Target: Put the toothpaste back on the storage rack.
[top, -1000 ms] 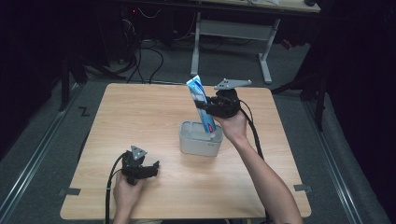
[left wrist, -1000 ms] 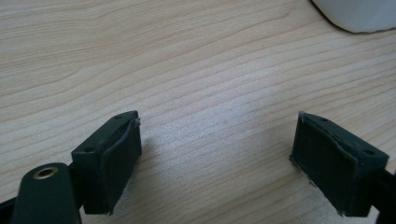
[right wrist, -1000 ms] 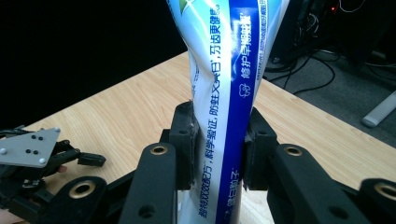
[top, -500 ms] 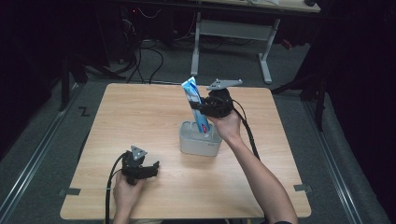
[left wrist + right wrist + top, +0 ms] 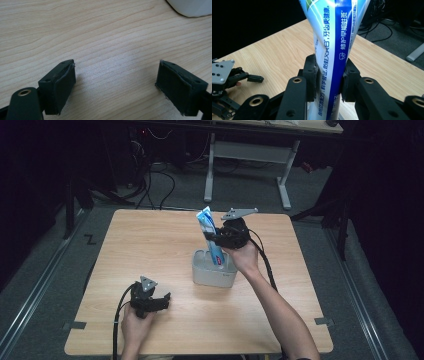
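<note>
Right gripper view has the right gripper [image 5: 328,77] with its fingers [image 5: 310,75] pinched on a blue and white toothpaste tube [image 5: 334,42], held upright. From above, the tube's lower end seems to sit inside a grey holder [image 5: 212,272] mid-counter [image 5: 150,240]. The left gripper [image 5: 116,82] rests low, fingers [image 5: 58,85] spread wide over bare wood, holding nothing.

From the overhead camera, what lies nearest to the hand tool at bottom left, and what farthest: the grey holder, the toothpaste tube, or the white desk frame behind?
Measured from the left gripper:
1. Grey holder, on the table to its right.
2. Toothpaste tube, standing in that holder, clamped by the right gripper.
3. White desk frame, on the floor beyond the table.
</note>
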Tool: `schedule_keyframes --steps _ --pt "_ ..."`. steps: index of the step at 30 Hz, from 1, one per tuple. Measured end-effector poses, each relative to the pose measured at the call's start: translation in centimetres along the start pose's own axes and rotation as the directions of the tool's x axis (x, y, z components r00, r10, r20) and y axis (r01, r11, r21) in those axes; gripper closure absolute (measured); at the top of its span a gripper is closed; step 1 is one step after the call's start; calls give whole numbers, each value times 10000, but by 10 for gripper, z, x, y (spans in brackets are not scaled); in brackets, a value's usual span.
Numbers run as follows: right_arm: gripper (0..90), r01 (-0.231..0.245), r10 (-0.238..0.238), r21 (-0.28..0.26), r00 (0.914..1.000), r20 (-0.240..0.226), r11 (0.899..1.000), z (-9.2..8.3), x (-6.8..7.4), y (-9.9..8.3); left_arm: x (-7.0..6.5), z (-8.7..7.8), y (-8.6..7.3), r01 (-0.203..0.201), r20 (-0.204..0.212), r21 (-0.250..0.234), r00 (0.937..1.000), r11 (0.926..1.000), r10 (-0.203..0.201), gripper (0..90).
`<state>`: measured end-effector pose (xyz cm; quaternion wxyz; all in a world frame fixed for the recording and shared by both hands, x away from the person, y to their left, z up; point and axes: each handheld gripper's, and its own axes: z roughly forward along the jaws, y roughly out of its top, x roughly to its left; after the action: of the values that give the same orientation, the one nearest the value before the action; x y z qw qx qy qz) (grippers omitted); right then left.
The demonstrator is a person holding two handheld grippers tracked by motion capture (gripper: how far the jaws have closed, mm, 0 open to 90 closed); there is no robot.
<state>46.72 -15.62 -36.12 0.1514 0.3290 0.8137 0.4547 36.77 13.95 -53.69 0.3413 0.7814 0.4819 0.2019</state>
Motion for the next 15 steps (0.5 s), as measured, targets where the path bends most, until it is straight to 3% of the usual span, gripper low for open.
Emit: schedule_keyframes --steps 15 --pt "708 68 -71 450 10000 65 9990 -1 1 -9 0 0 0 20 18 -14 10000 10000 -20 161"
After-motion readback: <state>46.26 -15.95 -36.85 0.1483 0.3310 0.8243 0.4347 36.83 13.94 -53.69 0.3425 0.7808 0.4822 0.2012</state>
